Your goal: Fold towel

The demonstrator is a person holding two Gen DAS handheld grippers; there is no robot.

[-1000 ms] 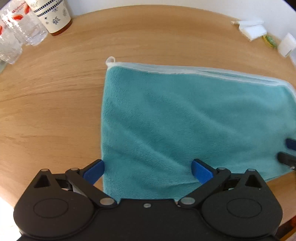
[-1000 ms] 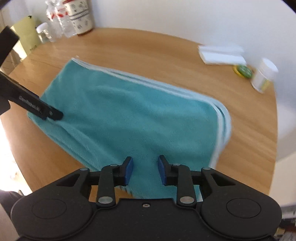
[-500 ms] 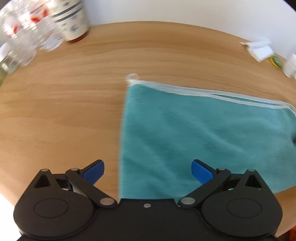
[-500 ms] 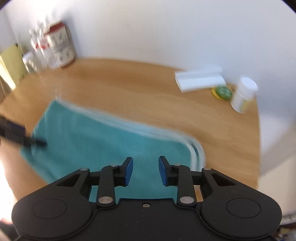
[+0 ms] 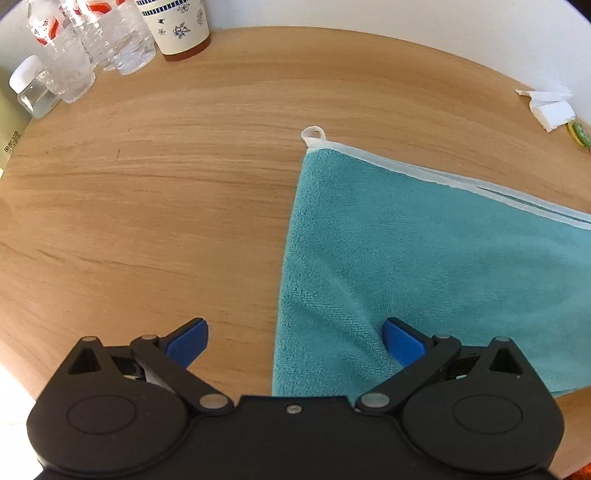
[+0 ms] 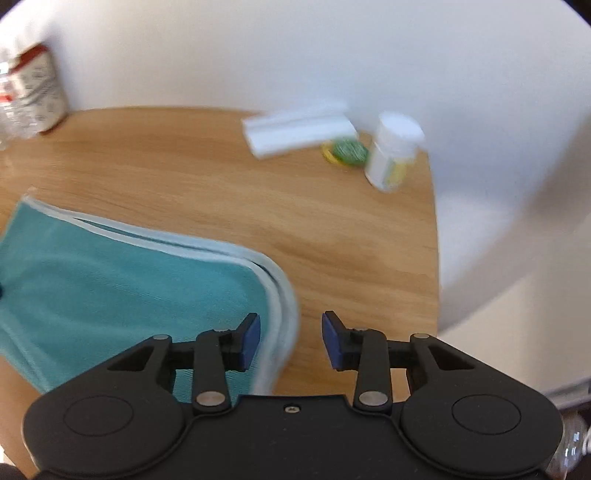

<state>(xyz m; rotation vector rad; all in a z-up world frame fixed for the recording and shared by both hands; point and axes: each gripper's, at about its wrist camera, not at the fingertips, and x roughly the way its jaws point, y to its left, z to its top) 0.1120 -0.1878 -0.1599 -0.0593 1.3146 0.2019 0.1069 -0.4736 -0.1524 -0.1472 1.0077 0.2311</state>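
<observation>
A teal towel (image 5: 424, 266) with a pale trim lies folded double on the round wooden table (image 5: 147, 203), its white hanging loop (image 5: 313, 133) at the far left corner. My left gripper (image 5: 293, 341) is open wide and straddles the towel's left edge near the front corner, empty. In the right wrist view the same towel (image 6: 122, 291) shows its rounded right end with two stacked trim edges. My right gripper (image 6: 291, 339) is open above that right edge, one finger over the cloth and one over bare wood, holding nothing.
Clear plastic bottles (image 5: 92, 48) and a patterned paper cup (image 5: 177, 26) stand at the table's far left. White folded tissues (image 6: 299, 129), a green and yellow disc (image 6: 347, 149) and a small white jar (image 6: 393, 151) sit far right. A white wall rises behind.
My left gripper has slid left, from over the towel to its left edge. My right gripper has swung right to the towel's right end and spread its fingers wider.
</observation>
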